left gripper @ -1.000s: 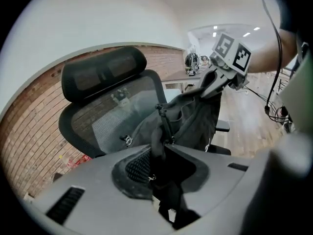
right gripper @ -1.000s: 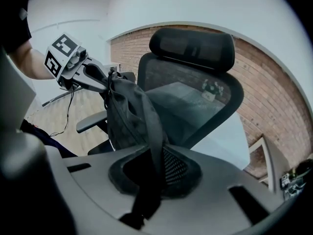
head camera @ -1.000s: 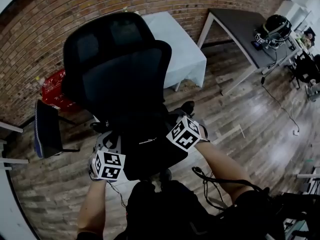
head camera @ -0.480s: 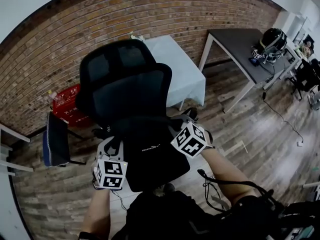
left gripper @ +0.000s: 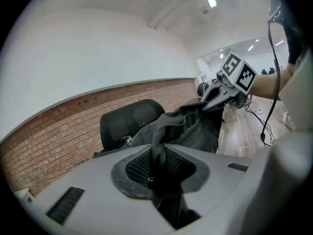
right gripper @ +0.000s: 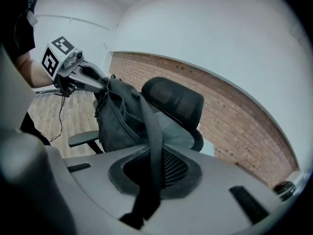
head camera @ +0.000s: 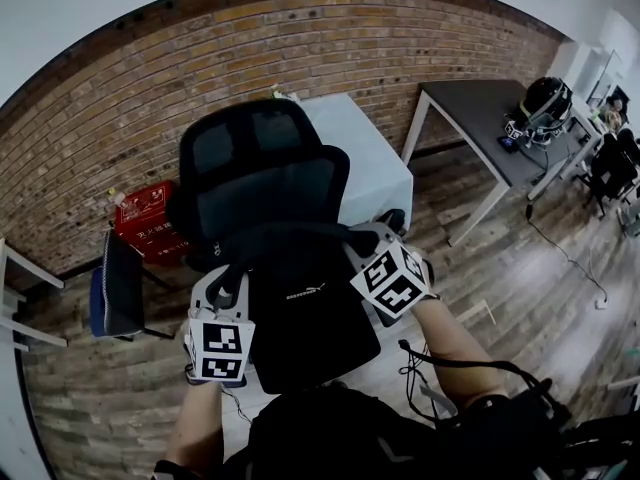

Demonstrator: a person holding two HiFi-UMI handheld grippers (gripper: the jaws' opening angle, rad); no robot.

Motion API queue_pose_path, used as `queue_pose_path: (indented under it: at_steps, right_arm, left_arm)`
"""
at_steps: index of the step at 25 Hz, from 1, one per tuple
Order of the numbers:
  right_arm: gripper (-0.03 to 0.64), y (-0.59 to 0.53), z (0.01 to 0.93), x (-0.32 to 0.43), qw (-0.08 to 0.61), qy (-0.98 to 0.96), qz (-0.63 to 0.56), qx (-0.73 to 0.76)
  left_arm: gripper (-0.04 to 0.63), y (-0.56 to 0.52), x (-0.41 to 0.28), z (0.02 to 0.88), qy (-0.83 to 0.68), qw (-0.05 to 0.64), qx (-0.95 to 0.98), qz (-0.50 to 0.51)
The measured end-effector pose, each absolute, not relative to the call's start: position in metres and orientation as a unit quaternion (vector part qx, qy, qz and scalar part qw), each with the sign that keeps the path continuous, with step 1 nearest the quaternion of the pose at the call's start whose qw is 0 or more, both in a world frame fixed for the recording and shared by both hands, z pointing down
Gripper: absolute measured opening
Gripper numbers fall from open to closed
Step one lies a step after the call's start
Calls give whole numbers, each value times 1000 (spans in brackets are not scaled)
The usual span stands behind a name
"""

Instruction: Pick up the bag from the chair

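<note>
Between the two claws, in front of the black office chair [head camera: 262, 183], hangs the black bag [head camera: 310, 313], slung by its straps from one claw to the other. The left claw [left gripper: 156, 173] is closed tight on a strap [left gripper: 157, 138] that runs up out of its pads into the bag's body. The right claw [right gripper: 149, 180] is clamped the same way on a second strap [right gripper: 154, 126], a flat dark band leading off to the bag's top.

Over the last second both claws have climbed against the chair's back. A second ago they sat low by the seat; now they ride at about the height of the armrests, and the bag has come up and toward the person with them. From the right claw's side the bag looks clear of the seat, with an armrest below it and the mesh backrest behind. I cannot see its underside, so I can't say for sure that nothing drags.

To my eye the lift is as good as done: the load is shared, both straps are taut, and neither looks to be slipping. What remains is to carry it away from the chair, keeping it off the armrests.

Behind stand the brick wall [head camera: 150, 98], a red crate [head camera: 148, 223] and a dark tabletop [head camera: 480, 108].
</note>
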State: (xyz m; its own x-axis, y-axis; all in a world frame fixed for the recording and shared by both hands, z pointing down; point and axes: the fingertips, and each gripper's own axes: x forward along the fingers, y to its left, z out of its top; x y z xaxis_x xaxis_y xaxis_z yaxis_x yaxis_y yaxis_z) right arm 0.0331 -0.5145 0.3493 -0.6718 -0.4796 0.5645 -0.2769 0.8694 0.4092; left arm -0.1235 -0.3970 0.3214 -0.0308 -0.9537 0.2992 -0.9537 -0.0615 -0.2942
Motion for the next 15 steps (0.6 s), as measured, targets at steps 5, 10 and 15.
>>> queue_pose_path:
  at_steps: [5,10,15]
  right_arm:
    - [43,-512,325,32,330,-904,-157,220]
    - [43,-507,306,33,313,-907,-164,231]
    - [43,-502,293,34,305,-905,-173,241]
  left_arm:
    - [85,-394,-125,296,-688,-22,698,198]
    - [84,-388,-125,276,-693,-39,698,174]
    - [85,-384,-123,262,-694,-50,700,161]
